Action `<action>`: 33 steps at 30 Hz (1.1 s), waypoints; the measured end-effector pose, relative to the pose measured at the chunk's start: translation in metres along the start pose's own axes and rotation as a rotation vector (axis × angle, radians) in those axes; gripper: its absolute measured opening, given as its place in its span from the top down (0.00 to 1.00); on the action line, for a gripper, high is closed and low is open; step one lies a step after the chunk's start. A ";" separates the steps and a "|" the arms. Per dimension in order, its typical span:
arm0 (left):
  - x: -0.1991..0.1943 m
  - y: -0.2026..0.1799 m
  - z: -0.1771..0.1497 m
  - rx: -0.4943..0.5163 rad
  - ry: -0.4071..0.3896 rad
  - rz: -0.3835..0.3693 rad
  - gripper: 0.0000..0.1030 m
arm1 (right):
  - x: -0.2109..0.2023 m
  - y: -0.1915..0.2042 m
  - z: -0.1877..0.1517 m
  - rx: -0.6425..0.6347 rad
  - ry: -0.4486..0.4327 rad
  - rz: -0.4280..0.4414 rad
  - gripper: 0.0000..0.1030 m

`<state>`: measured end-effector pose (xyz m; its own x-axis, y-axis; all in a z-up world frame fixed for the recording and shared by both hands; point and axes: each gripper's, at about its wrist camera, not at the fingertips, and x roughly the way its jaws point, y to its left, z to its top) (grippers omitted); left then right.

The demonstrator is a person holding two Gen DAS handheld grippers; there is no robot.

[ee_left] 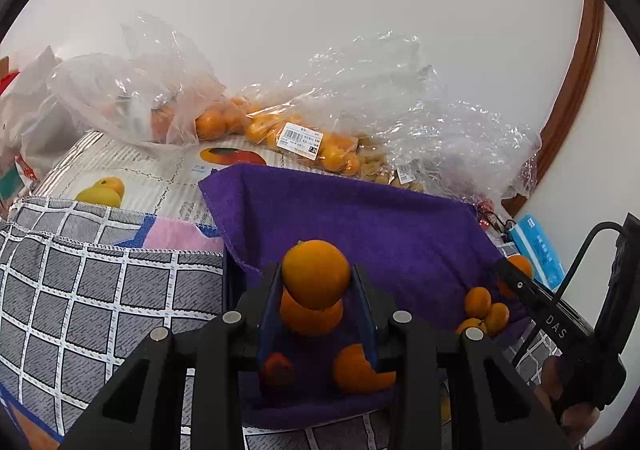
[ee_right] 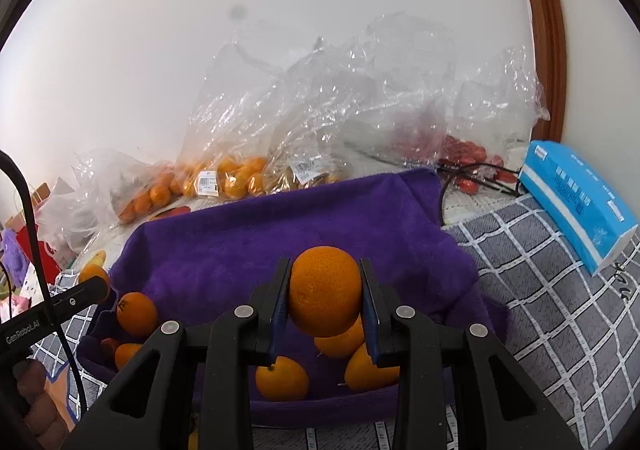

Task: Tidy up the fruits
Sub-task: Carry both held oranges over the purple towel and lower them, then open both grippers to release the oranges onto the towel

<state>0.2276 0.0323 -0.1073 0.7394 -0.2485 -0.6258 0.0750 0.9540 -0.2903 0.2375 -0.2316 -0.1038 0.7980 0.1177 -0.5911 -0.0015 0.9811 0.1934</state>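
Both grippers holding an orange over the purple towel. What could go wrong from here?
1. The orange in the right hand-held gripper hangs right over loose oranges; released there, it may knock them rolling off the purple towel.
2. The left hand-held gripper pinches its orange by the sides only, so a slip seems possible.
3. A black cable lies near the towel's far edge, a possible snag.

Purple towel (ee_right: 280,234): soft, matt, napped cloth. Oranges (ee_right: 325,290): dimpled, faintly glossy rind. Claw arms (ee_right: 325,296): matt black plastic with dull metal pins and blue pads. Bags (ee_right: 320,102) at the upper centre: thin, crinkled, glossy clear plastic with paper labels. Checked cover (ee_left: 100,290): grey woven cloth, matt. Tissue pack (ee_right: 576,206): smooth blue wrapper. Door frame (ee_right: 548,30): glossy brown wood.
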 end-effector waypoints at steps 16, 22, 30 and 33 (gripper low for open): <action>0.008 -0.001 -0.004 0.013 0.038 -0.037 0.68 | 0.013 0.019 -0.013 -0.081 0.061 0.014 0.69; 0.010 -0.005 -0.005 0.027 0.042 -0.043 0.68 | 0.010 0.021 -0.013 -0.090 0.054 0.016 0.69; 0.014 -0.003 -0.006 0.012 0.064 -0.068 0.69 | 0.006 0.016 -0.012 -0.067 0.044 0.014 0.69; 0.015 -0.002 -0.005 0.009 0.070 -0.071 0.69 | 0.005 0.015 -0.012 -0.061 0.042 0.015 0.67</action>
<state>0.2349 0.0260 -0.1197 0.6837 -0.3262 -0.6528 0.1316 0.9350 -0.3294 0.2340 -0.2149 -0.1133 0.7715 0.1372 -0.6213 -0.0508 0.9866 0.1549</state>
